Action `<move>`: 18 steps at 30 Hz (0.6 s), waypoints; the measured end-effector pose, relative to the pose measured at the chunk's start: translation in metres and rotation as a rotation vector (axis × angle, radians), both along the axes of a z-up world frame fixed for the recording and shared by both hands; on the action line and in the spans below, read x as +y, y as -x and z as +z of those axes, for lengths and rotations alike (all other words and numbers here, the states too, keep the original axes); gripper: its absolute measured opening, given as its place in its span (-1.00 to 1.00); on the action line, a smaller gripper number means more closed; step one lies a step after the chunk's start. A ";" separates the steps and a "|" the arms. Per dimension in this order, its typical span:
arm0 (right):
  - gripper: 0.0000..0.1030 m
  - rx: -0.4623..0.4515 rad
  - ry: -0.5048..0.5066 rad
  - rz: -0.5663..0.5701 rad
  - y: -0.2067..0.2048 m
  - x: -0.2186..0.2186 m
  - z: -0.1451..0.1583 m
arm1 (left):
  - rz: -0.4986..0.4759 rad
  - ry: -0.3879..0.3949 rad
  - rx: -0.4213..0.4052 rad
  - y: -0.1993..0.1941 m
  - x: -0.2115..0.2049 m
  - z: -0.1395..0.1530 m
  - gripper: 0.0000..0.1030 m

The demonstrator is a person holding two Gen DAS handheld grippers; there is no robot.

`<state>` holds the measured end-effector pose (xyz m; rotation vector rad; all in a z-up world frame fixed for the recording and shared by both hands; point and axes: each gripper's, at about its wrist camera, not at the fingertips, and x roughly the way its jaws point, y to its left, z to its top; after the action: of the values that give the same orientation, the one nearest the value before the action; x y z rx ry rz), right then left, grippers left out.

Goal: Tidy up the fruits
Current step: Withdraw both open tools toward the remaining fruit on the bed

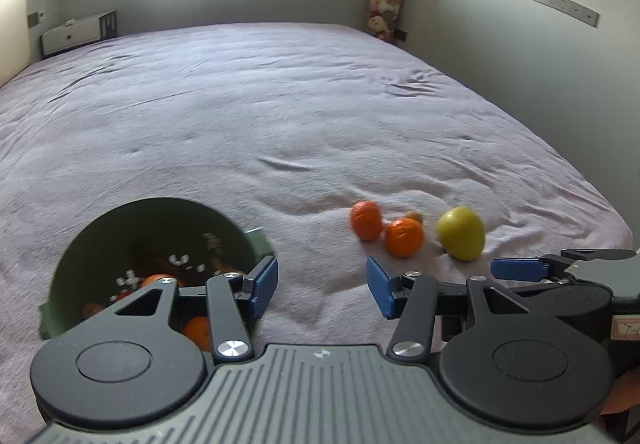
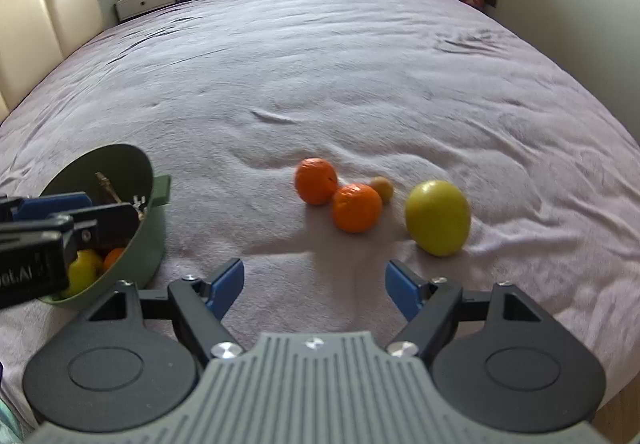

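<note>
Lilac cotton sheet on the bed (image 2: 360,63), and the fruit's split 2 ways right now. Round green plastic bowl (image 2: 154,211) sits on the left with a few pieces in it already, an orange one and a yellow one showing. Out on the sheet, well apart from it: 2 round orange tangerines (image 2: 316,180) (image 2: 357,207) touching, a small tan fruit (image 2: 382,187) tucked right behind them, and a big yellow-green lemon-looking fruit (image 2: 437,217) just beside. Left tool (image 1: 322,286) hangs by the bowl, blue pads apart, gripping nothing. Right tool (image 2: 315,286) gapes wide and empty, short of the loose fruit.
</note>
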<state>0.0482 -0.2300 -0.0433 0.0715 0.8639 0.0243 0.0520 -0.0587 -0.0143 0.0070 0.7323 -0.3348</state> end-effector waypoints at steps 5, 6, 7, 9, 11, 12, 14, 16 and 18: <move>0.46 0.003 -0.011 -0.047 -0.004 -0.016 -0.004 | -0.041 0.003 -0.028 -0.002 -0.019 -0.005 0.17; 0.45 0.005 -0.016 -0.062 -0.005 -0.020 -0.005 | -0.047 0.004 -0.030 -0.002 -0.023 -0.006 0.17; 0.45 0.007 -0.024 -0.079 -0.006 -0.025 -0.006 | -0.052 0.006 -0.031 -0.004 -0.026 -0.008 0.17; 0.42 0.013 -0.051 -0.112 -0.008 -0.035 -0.009 | -0.058 0.006 -0.030 -0.007 -0.032 -0.011 0.17; 0.36 0.017 -0.089 -0.145 -0.010 -0.045 -0.012 | -0.063 0.004 -0.026 -0.012 -0.038 -0.015 0.17; 0.35 0.020 -0.108 -0.163 -0.011 -0.049 -0.013 | -0.067 0.005 -0.023 -0.013 -0.040 -0.017 0.17; 0.34 0.023 -0.134 -0.197 -0.013 -0.056 -0.016 | -0.077 0.014 -0.018 -0.017 -0.045 -0.021 0.17; 0.33 0.021 -0.137 -0.227 -0.017 -0.062 -0.019 | -0.089 0.022 -0.013 -0.021 -0.051 -0.025 0.17; 0.31 0.016 -0.139 -0.259 -0.021 -0.067 -0.021 | -0.102 0.032 -0.009 -0.025 -0.056 -0.029 0.17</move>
<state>0.0694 -0.2973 -0.0646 0.3132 0.8631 -0.1594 0.0771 -0.1149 -0.0433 0.0160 0.7189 -0.4436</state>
